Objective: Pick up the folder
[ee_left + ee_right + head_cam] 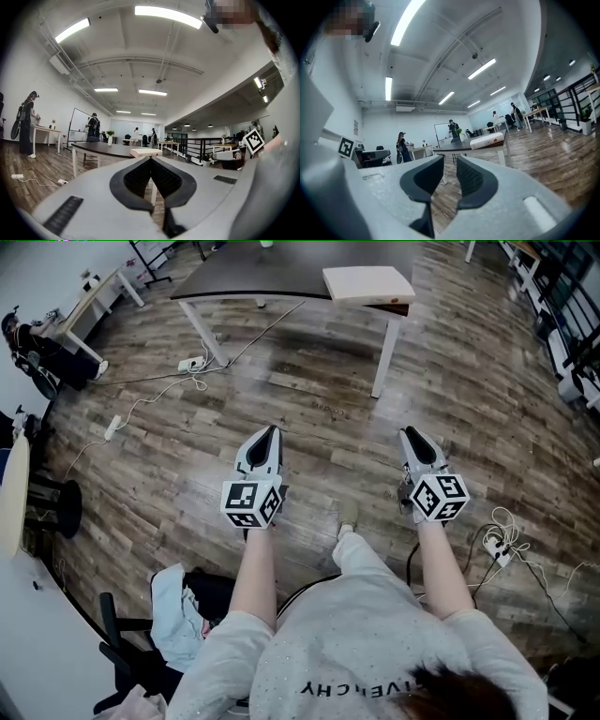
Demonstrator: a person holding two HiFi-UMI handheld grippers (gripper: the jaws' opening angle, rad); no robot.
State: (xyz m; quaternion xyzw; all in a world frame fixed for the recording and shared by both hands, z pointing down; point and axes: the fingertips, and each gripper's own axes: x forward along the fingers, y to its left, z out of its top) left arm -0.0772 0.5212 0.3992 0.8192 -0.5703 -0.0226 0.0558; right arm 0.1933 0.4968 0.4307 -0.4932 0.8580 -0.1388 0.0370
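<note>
Lying on table (253, 277) corner, folder (367, 284); table far edge cut off above.

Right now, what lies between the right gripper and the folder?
Head view: only wooden floor and the table leg, below the folder on the table corner.

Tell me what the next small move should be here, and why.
Probably a step forward, carrying both grippers toward the table. The folder lies at its right end, with a stretch of floor between it and the left gripper and right gripper. Neither holds anything: the left's jaws are together, the right's slightly apart with nothing between them.
</note>
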